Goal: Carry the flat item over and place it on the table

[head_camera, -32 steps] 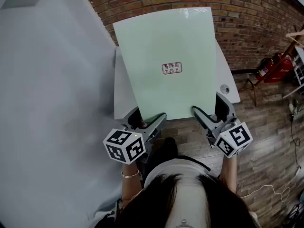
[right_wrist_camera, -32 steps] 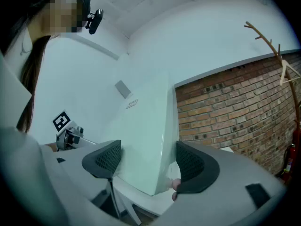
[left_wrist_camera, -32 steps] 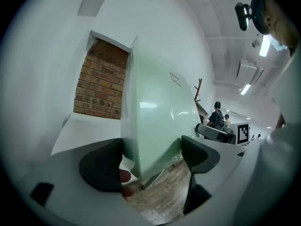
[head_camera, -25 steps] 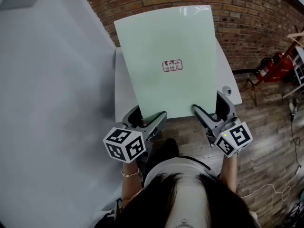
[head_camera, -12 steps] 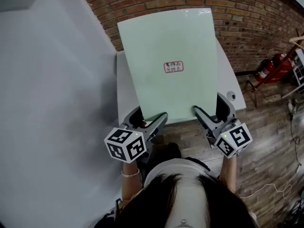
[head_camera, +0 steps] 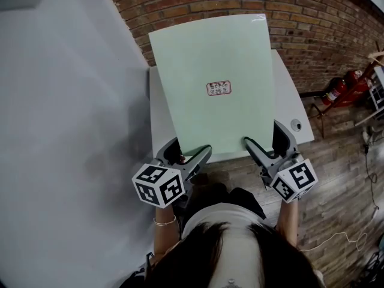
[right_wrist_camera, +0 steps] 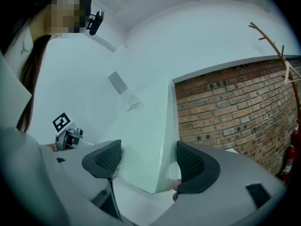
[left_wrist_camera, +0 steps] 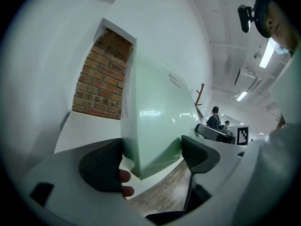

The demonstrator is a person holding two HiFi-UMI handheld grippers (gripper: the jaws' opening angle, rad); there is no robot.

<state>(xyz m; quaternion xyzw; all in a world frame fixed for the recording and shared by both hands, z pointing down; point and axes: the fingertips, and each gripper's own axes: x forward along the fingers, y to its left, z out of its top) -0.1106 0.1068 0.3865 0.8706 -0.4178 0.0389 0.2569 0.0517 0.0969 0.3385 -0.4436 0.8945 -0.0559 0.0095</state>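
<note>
A pale green flat board (head_camera: 216, 71) with a small red-framed label (head_camera: 219, 88) is held up over a white table (head_camera: 157, 116) that stands against a brick wall. My left gripper (head_camera: 195, 151) is shut on the board's near left corner. My right gripper (head_camera: 258, 143) is shut on the near right corner. In the left gripper view the board (left_wrist_camera: 150, 112) stands on edge between the dark pads (left_wrist_camera: 101, 166) of the left gripper (left_wrist_camera: 150, 159). In the right gripper view the right gripper (right_wrist_camera: 146, 161) clamps the board (right_wrist_camera: 146, 135) the same way. The board hides most of the tabletop.
The brick wall (head_camera: 312, 17) runs behind the table and a plain white wall (head_camera: 60, 113) is at the left. A small round fitting (head_camera: 295, 125) sits on the table's right corner. A red fire extinguisher (head_camera: 337, 89) stands on the wooden floor (head_camera: 342, 179) at the right. People (left_wrist_camera: 214, 119) stand far off.
The table has slid nearer and lower in the head view, as the person has come closer to it. Both grippers still hold the board's near corners.
</note>
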